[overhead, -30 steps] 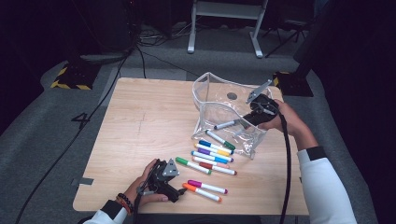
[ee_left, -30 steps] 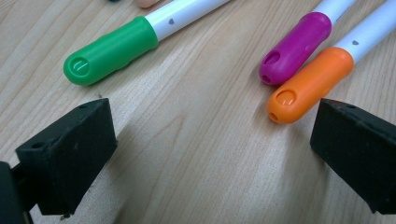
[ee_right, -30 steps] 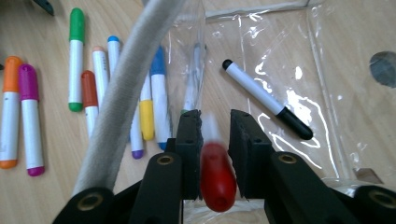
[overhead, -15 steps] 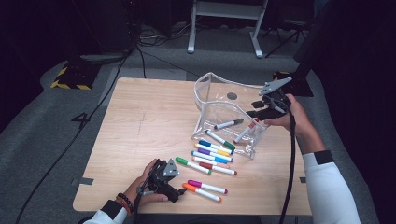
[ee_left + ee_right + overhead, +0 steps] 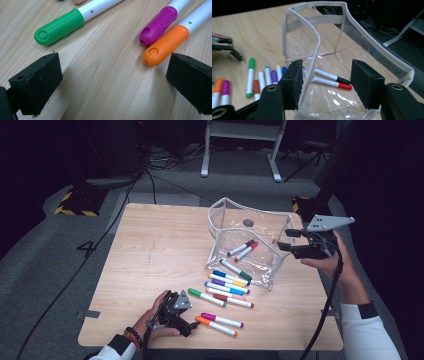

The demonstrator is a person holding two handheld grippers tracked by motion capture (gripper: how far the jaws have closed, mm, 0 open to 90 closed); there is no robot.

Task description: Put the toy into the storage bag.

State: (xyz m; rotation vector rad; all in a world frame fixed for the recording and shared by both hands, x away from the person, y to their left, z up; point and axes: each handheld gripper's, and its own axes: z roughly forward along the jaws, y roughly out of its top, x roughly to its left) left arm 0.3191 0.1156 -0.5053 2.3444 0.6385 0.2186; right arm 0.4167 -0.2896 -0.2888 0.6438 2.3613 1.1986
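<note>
Status: packing markers into clear pouch (image 5: 250,245). Two are in so far, black-cap (image 5: 240,248) and red-cap (image 5: 246,251), lying side by side on the pouch floor, caps toward the far right of the table in the high view. Rest are out on the table (image 5: 150,250): a row just in front of the pouch wall (green, yellow, blue and red caps among them, exact count unclear), then green (image 5: 206,297), pink (image 5: 221,320) and orange (image 5: 215,325) nearer my left side. So I judge approx a fifth done, most of the work left.

R gripper (image 5: 289,240): jaws spread, nothing between them, hovering at the pouch's right rim. R gripper view looks down into the mouth; the two loaded markers (image 5: 332,80) lie between the jaw pads, lower down.

L gripper (image 5: 189,324): jaws wide apart, empty, low over the table. L gripper view has orange cap (image 5: 165,45) just inside the right jaw, pink cap (image 5: 158,25) touching beside it, green cap (image 5: 60,26) further off.

Orange marker: flat on table, long axis roughly left-right in the high view, slightly angled toward me at its right end; cap end points at L gripper, body runs away to the right. Pink parallel to it. Likely next pick: orange, but the jaws face its cap end-on, so I'd need to turn them across the barrel.
</note>
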